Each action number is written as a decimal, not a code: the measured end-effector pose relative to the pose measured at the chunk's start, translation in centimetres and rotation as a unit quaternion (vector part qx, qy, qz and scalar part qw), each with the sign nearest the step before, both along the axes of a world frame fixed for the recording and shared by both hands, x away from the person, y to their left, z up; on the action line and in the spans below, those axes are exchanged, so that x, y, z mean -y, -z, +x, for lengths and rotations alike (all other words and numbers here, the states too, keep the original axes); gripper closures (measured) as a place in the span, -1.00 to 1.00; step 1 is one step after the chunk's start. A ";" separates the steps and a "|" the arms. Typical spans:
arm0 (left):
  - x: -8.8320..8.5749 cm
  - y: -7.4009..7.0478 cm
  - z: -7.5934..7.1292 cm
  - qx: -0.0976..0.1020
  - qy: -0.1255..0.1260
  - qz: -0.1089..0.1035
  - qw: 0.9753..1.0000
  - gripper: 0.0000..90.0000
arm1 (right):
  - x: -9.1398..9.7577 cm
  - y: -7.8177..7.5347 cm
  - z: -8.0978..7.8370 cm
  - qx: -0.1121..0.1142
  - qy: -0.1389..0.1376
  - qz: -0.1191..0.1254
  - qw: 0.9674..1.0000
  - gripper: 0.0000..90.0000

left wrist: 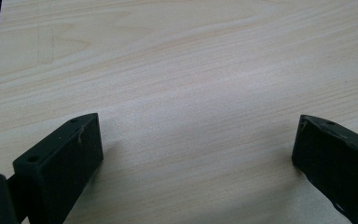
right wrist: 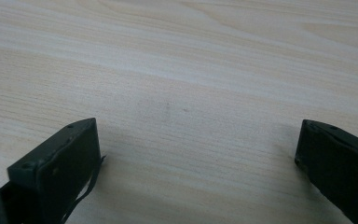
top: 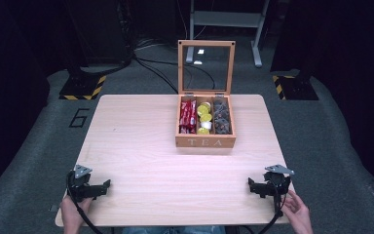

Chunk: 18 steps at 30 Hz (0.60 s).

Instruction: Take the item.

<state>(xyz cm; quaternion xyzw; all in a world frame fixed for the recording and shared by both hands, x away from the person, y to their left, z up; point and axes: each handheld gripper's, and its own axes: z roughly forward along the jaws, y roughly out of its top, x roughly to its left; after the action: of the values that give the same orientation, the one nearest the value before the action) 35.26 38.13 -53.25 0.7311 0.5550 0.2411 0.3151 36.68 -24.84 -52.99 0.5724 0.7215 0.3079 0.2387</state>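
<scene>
High view: my left claw and right claw rest spread on the desk. Both sit well apart from the open tea box.

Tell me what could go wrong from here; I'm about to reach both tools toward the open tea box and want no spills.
1. The wooden tea box has its glass-paned lid standing upright; a tool coming in high might knock it shut or tip the box.
2. The three compartments are packed: red packets, yellow-topped cups, dark sachets. Wide-open jaws could snag a neighbouring item.
3. The right tool sits near the pale wooden table's edge; its trailing cable may catch there.
</scene>
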 end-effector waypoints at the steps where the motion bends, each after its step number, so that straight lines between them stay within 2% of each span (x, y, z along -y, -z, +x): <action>1: 0.0 0.0 0.0 0.001 -0.004 -0.002 1.000 -0.96 | 0.0 0.0 0.0 -0.001 0.001 0.001 1.000 -1.00; 7: 0.0 0.0 0.1 -0.001 -0.013 -0.002 1.000 -0.97 | 0.0 0.0 0.0 -0.001 0.000 0.001 1.000 -1.00; 9: 0.0 0.0 0.1 -0.001 -0.015 -0.001 1.000 -0.97 | 0.3 0.0 0.2 0.002 -0.031 -0.004 1.000 -1.00; 18: 0.1 -0.1 0.2 -0.005 -0.015 0.000 1.000 -0.98 | 0.7 0.0 0.9 0.000 -0.062 -0.004 0.998 -1.00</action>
<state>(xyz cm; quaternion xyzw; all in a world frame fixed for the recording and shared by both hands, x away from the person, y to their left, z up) 35.50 38.07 -53.17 0.7240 0.5677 0.2423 0.3081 37.59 -25.53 -52.96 0.5260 0.7566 0.3191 0.2214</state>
